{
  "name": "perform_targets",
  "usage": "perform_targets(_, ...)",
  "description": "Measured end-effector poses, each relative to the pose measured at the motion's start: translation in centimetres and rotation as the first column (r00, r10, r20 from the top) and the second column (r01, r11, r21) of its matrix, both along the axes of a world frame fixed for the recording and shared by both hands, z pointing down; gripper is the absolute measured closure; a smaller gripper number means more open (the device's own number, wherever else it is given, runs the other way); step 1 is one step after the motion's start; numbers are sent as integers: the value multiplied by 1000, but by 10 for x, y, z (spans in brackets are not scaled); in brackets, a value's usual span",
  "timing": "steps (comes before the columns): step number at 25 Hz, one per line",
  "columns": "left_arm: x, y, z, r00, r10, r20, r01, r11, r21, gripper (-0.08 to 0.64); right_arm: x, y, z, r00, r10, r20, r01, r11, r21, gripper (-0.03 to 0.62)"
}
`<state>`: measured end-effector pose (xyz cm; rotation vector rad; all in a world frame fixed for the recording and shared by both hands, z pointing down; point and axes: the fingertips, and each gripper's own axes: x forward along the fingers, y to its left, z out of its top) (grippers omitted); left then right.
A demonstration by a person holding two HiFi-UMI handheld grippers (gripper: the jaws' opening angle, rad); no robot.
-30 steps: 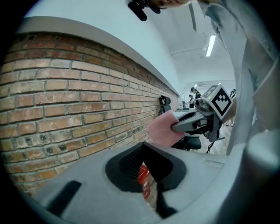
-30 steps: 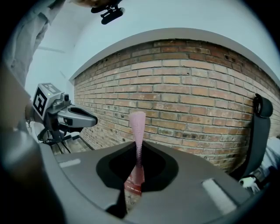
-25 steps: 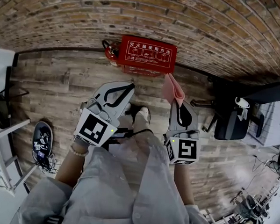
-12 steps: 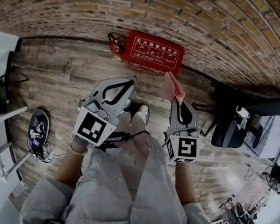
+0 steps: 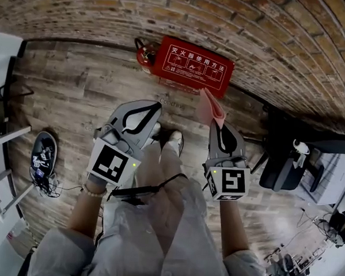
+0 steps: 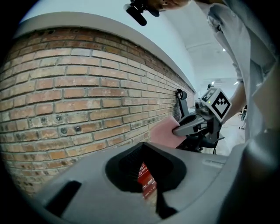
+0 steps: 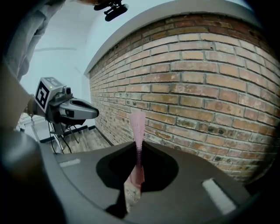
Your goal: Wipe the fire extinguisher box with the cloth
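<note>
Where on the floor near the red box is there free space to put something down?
The bare planks left of the fire extinguisher, along the brick wall, are free. Right of the red box it is crowded: black furniture stands close.

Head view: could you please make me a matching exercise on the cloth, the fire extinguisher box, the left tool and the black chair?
1 cloth
2 fire extinguisher box
3 left tool
4 black chair

A red, beside the brick wall
B shut, empty
C pink, gripped by the right tool
D far right of the view

Pairs: 1-C, 2-A, 3-B, 4-D
</note>
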<state>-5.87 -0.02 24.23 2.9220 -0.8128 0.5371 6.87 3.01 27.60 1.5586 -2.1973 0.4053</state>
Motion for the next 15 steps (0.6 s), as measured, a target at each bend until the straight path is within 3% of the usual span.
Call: perform_targets(15,-9,-35,60,995,-99,16,99,995,-1,571,-8,-71,68,992,-123,16,123,992,-16,572)
